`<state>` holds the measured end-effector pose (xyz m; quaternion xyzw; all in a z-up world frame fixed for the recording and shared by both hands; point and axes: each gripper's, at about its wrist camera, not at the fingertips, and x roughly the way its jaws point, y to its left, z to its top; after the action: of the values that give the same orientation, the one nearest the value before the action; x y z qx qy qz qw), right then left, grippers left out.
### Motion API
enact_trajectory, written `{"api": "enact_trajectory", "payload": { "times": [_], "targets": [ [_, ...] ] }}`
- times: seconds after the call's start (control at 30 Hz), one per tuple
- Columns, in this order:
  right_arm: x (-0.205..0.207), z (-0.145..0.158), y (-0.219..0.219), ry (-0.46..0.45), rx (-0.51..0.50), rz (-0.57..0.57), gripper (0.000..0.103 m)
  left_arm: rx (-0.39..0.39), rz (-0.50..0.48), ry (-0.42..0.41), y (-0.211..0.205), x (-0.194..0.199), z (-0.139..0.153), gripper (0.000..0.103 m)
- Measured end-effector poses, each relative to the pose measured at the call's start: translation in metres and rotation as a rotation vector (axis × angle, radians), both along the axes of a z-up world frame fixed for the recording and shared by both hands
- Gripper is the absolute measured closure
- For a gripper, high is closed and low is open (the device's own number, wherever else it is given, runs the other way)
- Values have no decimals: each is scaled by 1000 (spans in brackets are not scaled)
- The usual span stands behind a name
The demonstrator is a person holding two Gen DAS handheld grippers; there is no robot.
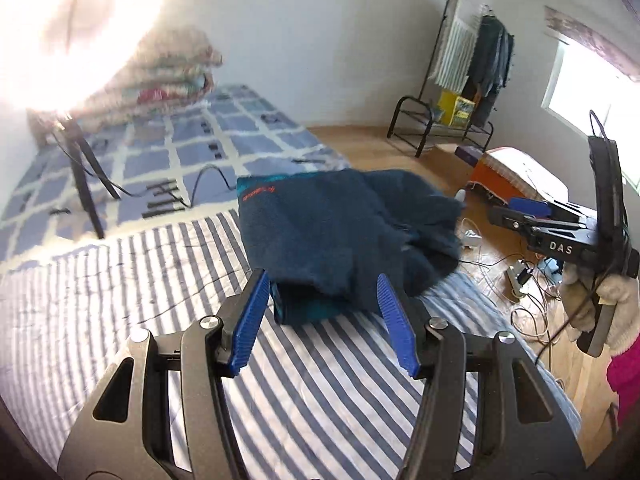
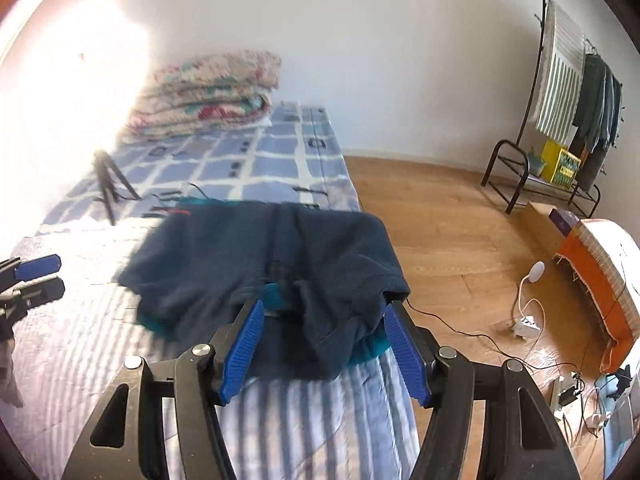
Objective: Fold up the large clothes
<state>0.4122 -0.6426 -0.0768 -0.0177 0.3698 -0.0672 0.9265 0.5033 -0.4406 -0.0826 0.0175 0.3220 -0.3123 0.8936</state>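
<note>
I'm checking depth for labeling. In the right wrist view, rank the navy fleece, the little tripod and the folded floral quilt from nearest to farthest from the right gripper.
1. Navy fleece: lying on the striped sheet, its edge just beyond the open right gripper.
2. Tripod: further up the bed, on the left.
3. Floral quilt: stacked at the far end, against the wall.
</note>
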Motion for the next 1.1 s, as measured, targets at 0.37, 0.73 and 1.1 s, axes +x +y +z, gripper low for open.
{"api": "enact_trajectory", "payload": {
  "times": [0.37,0.73,1.1],
  "targets": [
    [-136,94,75,-88,5,49,37,-30,-20,-98,60,-162,91,45],
    [-273,104,131,-139,26,6,33,-64,-41,-113,121,-303,104,44],
    [-326,79,151,-158,37,-21,23,-37,-11,-155,147,-352,81,15]
  ]
}}
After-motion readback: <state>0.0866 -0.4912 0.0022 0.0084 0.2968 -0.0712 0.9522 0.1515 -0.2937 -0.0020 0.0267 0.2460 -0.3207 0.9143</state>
